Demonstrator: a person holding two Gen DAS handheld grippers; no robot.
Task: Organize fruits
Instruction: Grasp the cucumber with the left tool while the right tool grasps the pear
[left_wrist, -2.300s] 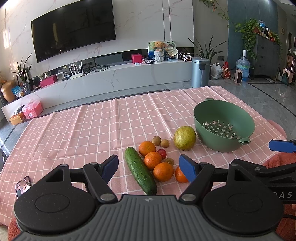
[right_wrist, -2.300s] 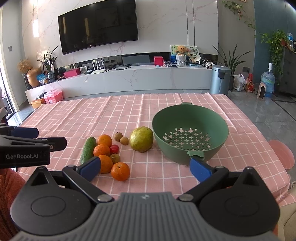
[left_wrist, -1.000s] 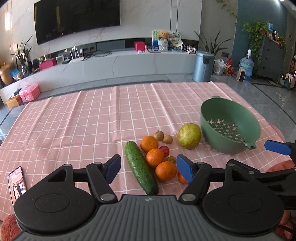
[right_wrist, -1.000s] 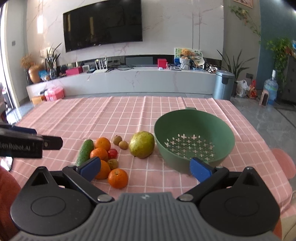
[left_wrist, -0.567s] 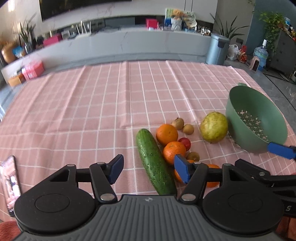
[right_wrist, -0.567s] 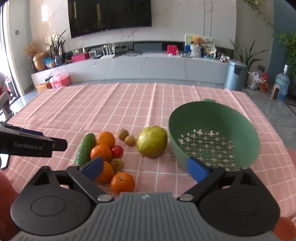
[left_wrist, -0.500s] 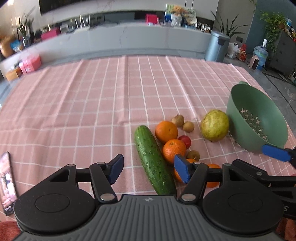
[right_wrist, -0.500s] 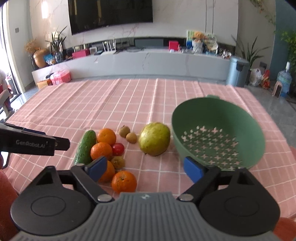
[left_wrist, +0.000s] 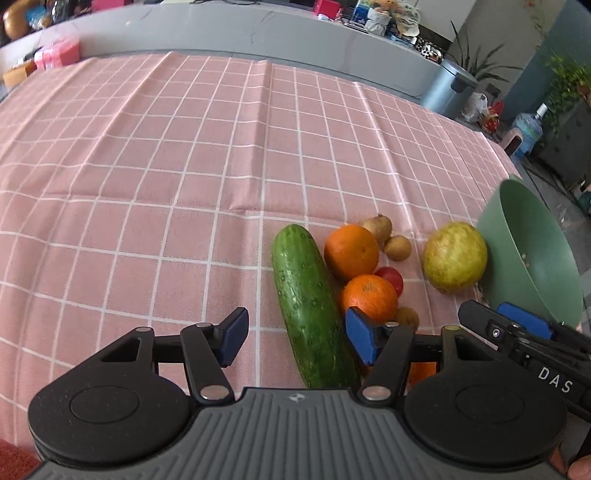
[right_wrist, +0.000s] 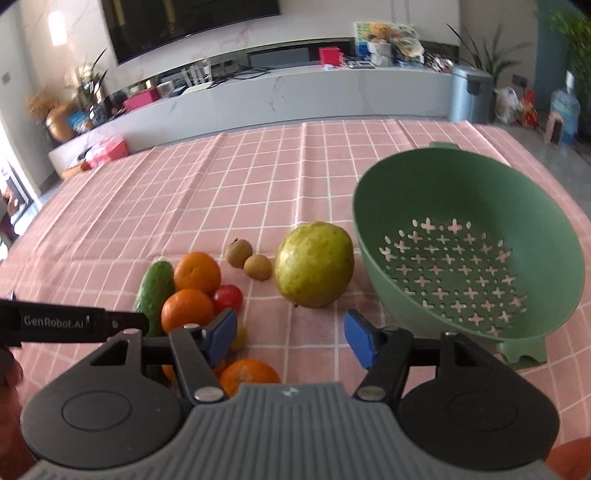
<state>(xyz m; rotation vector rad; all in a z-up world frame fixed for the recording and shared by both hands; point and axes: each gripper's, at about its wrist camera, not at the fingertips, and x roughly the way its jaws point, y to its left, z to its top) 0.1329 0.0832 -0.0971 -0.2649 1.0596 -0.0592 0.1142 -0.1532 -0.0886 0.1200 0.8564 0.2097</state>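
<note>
A green cucumber (left_wrist: 314, 302) lies on the pink checked cloth with several oranges (left_wrist: 351, 251), a small red fruit (left_wrist: 391, 278), small brown fruits (left_wrist: 397, 247) and a big yellow-green pear (left_wrist: 454, 256) to its right. My left gripper (left_wrist: 295, 338) is open, low over the cucumber's near end, one pad on each side. My right gripper (right_wrist: 291, 338) is open and empty, just short of the pear (right_wrist: 314, 264). The green colander (right_wrist: 469, 251) stands empty right of the pear.
The left gripper's arm (right_wrist: 66, 325) crosses the left of the right wrist view. The right gripper (left_wrist: 524, 328) shows at the right edge of the left wrist view. A long white sideboard (right_wrist: 295, 92) and a grey bin (right_wrist: 471, 94) stand beyond the table's far edge.
Both grippers have moved forward and down toward the fruit. The left one now straddles the cucumber's near end; the right one has closed in on the pear and its jaws have narrowed a little.
</note>
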